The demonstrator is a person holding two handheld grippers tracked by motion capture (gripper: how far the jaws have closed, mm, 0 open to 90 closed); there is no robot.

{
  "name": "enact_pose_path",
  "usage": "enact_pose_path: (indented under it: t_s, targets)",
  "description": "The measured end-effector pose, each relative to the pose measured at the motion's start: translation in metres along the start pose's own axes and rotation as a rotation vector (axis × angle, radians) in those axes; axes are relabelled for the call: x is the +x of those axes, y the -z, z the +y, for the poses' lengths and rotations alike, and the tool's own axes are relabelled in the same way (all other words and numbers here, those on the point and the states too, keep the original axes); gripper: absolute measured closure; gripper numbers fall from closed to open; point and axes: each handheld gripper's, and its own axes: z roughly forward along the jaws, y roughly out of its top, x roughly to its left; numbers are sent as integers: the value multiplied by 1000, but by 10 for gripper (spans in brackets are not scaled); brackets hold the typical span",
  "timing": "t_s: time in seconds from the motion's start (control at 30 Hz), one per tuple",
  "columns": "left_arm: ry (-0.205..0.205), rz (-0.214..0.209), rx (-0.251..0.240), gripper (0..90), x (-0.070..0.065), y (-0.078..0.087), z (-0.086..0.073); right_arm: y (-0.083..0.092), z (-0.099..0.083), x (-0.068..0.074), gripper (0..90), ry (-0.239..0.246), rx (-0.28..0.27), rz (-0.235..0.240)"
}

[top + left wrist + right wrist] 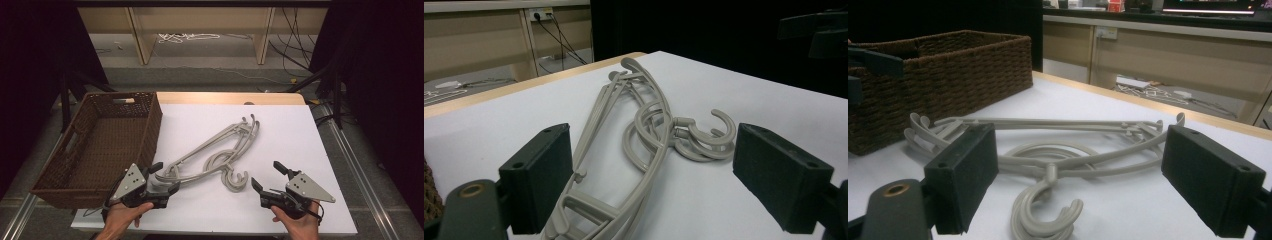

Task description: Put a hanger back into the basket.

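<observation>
One wicker basket [95, 145] on bench [300, 150], tangled grey hangers [215, 152], count unclear, two tongs, left tongs [162, 177] apart, right tongs [267, 177] apart

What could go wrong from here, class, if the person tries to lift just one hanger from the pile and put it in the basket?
1. The grey hangers lie stacked and interlocked, hooks nested together, so pulling one would likely drag the others along.
2. The left tongs are open at the hangers' near end; gripping there could leave the long bundle drooping or swinging.
3. The wicker basket has tall walls close beside the pile, so a hook might snag on the rim.
</observation>
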Motion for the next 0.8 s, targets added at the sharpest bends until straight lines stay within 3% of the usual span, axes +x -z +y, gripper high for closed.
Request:
enact_pose_path:
  t_s: [0.17, 0.27, 0.3, 0.37, 0.4, 0.5, 0.53, 0.63, 0.73, 0.77, 0.8]
  targets:
    - [-10, 3, 12, 160, 0, 0, 0, 0, 0, 0, 159, 2, 6, 5]
    - [5, 3, 14, 160, -2, -1, 0, 0, 0, 0, 159, 1, -4, 4]
    - [-17, -1, 15, 160, -2, -1, 0, 0, 0, 0, 159, 0, -3, 2]
    - [-7, -10, 17, 163, -2, -2, 0, 0, 0, 0, 159, -1, -2, 2]
    - [20, -18, 13, 163, -3, -3, 0, 0, 0, 0, 159, -1, -5, 1]
    - [27, -23, 5, 164, -5, -5, 1, -2, 0, 0, 159, -1, -5, 15]
    - [11, -26, 5, 165, -5, -6, 1, -2, 0, 0, 159, -1, -6, 12]
    - [29, -29, 15, 164, -7, -9, 0, -2, 0, 1, 159, 3, -1, 5]
    - [7, -28, 18, 162, -8, -10, 1, -1, 0, 1, 159, 2, -6, 5]
    - [19, -29, 16, 162, -9, -12, 0, -1, 1, 0, 159, 3, -6, 4]
    - [0, -27, 26, 162, -9, -14, 0, -1, 1, 0, 159, 2, 0, 6]
